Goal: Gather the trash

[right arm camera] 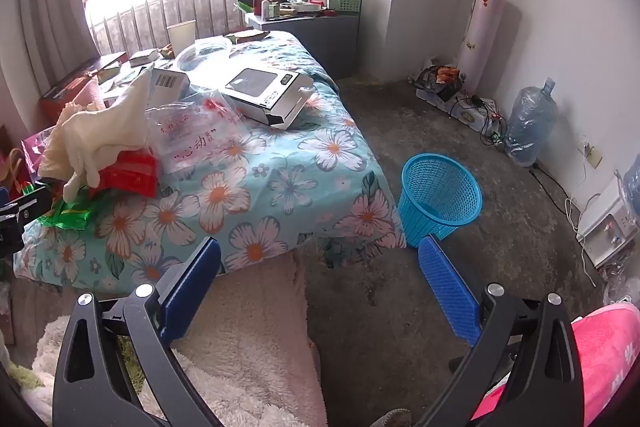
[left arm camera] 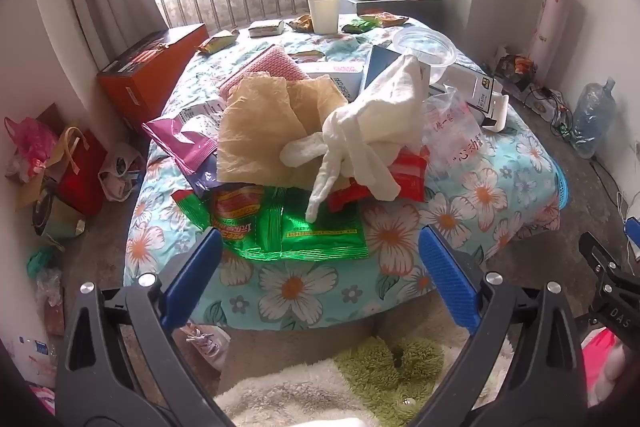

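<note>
A heap of trash lies on the flowered cloth (left arm camera: pixel 492 195): a green foil wrapper (left arm camera: pixel 296 231) nearest me, a red wrapper (left arm camera: pixel 408 171), a white glove (left arm camera: pixel 360 143), tan crumpled paper (left arm camera: pixel 256 131), a purple packet (left arm camera: pixel 184 143) and a clear printed bag (left arm camera: pixel 456 135). My left gripper (left arm camera: pixel 320 255) hangs open just short of the green wrapper, nothing between its blue pads. A blue mesh wastebasket (right arm camera: pixel 440 195) stands on the floor by the cloth's corner. My right gripper (right arm camera: pixel 320 267) is open over the floor, left of and below the basket, holding nothing.
A paper cup (left arm camera: pixel 324 13), a clear plastic bowl (left arm camera: pixel 426 45) and white cartons (right arm camera: pixel 268 95) sit farther back on the cloth. An orange box (left arm camera: pixel 152 71) and bags (left arm camera: pixel 76 163) stand at the left. A water jug (right arm camera: pixel 528 119), cables and a fluffy rug (right arm camera: pixel 248 339) occupy the floor.
</note>
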### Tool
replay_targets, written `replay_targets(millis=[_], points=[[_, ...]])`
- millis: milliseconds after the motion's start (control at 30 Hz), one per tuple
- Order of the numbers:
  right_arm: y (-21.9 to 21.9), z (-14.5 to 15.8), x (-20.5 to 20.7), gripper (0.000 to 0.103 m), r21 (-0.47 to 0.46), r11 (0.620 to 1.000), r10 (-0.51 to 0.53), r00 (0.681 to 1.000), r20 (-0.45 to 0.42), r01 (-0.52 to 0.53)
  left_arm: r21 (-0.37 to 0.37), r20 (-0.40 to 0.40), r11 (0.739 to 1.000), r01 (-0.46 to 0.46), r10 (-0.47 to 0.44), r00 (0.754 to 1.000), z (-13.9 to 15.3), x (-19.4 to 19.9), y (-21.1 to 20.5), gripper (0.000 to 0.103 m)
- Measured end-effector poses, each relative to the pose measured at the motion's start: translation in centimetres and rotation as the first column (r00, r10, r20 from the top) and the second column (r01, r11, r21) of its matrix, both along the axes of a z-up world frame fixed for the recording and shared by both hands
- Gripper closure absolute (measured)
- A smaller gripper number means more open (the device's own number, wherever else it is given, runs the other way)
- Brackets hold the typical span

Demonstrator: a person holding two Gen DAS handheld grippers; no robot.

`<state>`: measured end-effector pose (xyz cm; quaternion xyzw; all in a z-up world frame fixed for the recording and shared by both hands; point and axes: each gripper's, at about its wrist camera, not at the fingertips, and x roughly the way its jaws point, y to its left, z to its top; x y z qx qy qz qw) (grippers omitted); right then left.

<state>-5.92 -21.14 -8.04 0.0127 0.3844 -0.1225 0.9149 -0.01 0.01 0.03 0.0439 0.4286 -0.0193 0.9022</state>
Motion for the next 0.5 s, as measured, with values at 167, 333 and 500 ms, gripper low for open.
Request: replay_targets(millis=[167,333,500], points=[[0.04,0.05,-0.02,0.006,-0.001,1.0,0.003,1.0,-0.001,-0.003,0.002,0.004,1.0,0.001,-0.001,1.0,0.01,0.02,0.06,0.009],[0.07,0.23,-0.02,0.006,-0.001,1.0,0.005,1.0,-0.001,-0.005,0.003,0.003,1.0,0.0,0.0,1.0,-0.01,0.05,0.1,0.009],[0.15,0.14,0.09,0.006,-0.002,1.0,0.003,1.0,0.0,-0.003,0.003,-0.001,1.0,-0.003,0.003,1.0,-0.38,0.05,0.64,0.009]])
